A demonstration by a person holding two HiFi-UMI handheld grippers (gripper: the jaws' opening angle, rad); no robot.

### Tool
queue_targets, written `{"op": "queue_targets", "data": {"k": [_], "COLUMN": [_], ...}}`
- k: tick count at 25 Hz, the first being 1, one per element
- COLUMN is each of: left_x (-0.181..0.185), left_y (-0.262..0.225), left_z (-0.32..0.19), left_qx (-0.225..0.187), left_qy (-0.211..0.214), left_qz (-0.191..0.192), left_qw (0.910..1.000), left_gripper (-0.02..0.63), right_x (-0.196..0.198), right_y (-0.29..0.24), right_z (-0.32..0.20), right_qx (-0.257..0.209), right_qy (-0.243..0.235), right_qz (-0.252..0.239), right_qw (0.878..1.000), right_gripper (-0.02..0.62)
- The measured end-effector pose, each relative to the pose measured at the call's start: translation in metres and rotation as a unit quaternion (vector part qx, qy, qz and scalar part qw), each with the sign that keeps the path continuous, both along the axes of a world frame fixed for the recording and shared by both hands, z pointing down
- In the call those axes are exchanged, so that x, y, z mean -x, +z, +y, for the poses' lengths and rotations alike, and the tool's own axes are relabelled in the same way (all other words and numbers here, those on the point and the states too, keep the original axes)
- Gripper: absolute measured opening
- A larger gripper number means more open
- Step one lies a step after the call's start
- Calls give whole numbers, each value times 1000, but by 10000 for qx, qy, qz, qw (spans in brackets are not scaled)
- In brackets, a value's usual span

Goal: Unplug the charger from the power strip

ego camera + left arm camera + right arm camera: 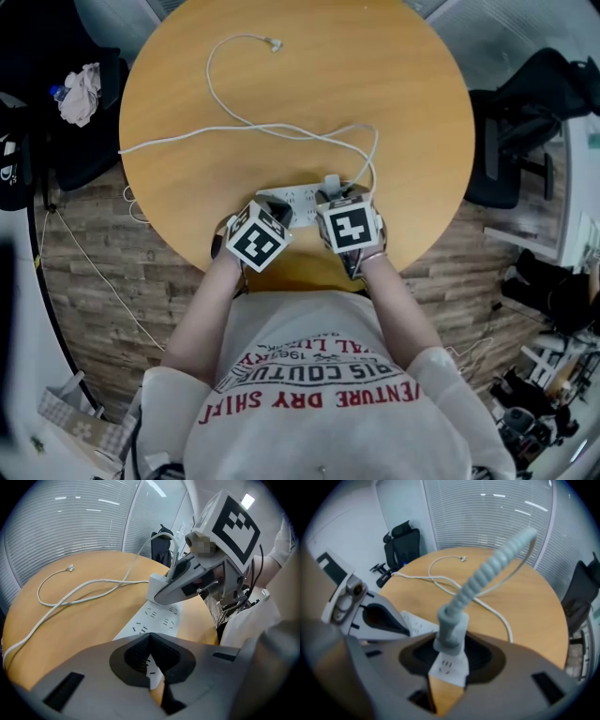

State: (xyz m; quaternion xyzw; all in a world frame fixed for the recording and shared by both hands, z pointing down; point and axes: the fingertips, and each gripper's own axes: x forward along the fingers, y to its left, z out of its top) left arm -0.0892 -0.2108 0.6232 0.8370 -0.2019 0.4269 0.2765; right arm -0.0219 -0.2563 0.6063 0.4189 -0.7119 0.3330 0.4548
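Note:
A white power strip (292, 201) lies near the round table's (403, 112) front edge. A grey charger plug (330, 183) stands in its right end, with a ribbed sleeve (487, 573) and a white cable (234, 124) looping away over the table. My right gripper (337, 200) points steeply down with its pads closed on the plug (450, 630), the strip (451, 668) showing under it. My left gripper (277, 214) is over the strip's left end; in the left gripper view its jaws (150, 660) meet at the tips, with the strip (154, 618) just behind them.
The cable's free connector (274, 44) lies at the table's far side. A black office chair (525, 131) stands to the right, and a dark seat with a crumpled cloth (80, 94) to the left. The table's front edge runs just under both grippers.

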Motion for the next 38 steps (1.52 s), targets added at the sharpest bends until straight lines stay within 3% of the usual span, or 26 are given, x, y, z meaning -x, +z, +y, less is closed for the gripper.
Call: {"op": "queue_targets", "data": {"k": [13, 17, 23, 30, 35, 38], "left_x": [-2, 2, 2, 1, 1, 1], "left_y": [3, 2, -1, -1, -2, -2], "left_z": [-1, -7, -8, -3, -6, -6], "left_qx": [102, 205, 258, 289, 383, 458], "left_qy": [-152, -416, -489, -594, -853, -871], "left_qz": [-293, -35, 174, 363, 661, 685], "left_qw": [9994, 9989, 9983, 9972, 9934, 9928], "left_gripper": [28, 28, 28, 28, 28, 29], "right_x": [-4, 7, 10, 12, 12, 13], "right_y": [-12, -45, -51, -50, -28, -11], "right_z": [2, -17, -18, -47, -57, -56], "right_qx": [-126, -555, -549, -855, -834, -602], "right_qy": [65, -199, -192, -440, -955, -976], "right_qz": [90, 57, -113, -43, 368, 314], "right_qw": [9999, 9982, 9982, 9954, 9913, 9929], "right_gripper": [167, 163, 163, 163, 164, 164]}}
